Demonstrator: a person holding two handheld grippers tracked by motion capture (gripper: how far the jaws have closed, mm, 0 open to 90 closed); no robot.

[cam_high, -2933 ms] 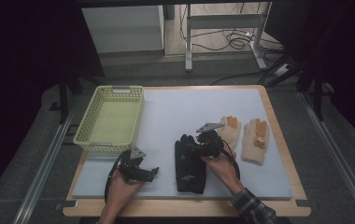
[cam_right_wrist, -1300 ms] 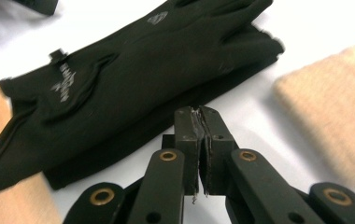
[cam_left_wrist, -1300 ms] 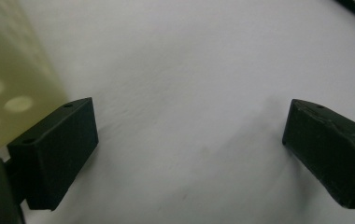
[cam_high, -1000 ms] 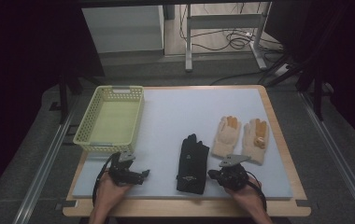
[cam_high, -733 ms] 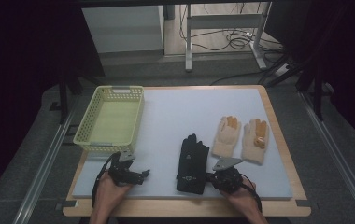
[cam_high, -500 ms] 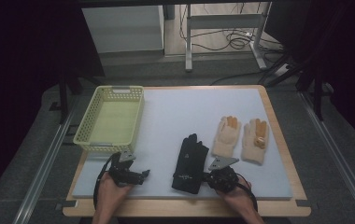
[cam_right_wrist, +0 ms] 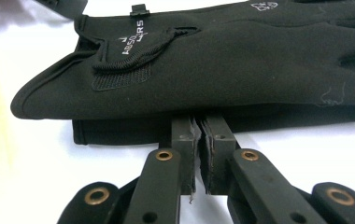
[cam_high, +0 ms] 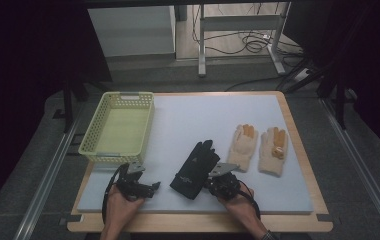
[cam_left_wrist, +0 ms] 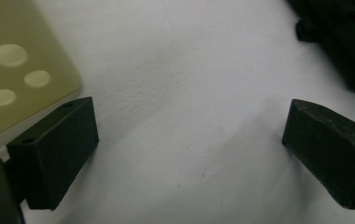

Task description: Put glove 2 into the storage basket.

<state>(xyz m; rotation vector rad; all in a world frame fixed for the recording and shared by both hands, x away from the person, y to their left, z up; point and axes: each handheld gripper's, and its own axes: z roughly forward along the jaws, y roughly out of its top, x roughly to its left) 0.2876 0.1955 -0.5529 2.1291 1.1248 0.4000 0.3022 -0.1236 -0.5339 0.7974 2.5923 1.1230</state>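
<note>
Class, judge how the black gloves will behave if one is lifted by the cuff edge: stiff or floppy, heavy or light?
The black gloves look like thin, soft fabric lying flat, so probably floppy, draping downward. Likely light. The textured cloth should grip well between the shut right hand-held gripper.

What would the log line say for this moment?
right gripper: shut, tips at edge of stacked black fabric gloves | left gripper: open, nothing between jaws | yellow plastic basket: nothing inside | two cream knit gloves: untouched
</note>
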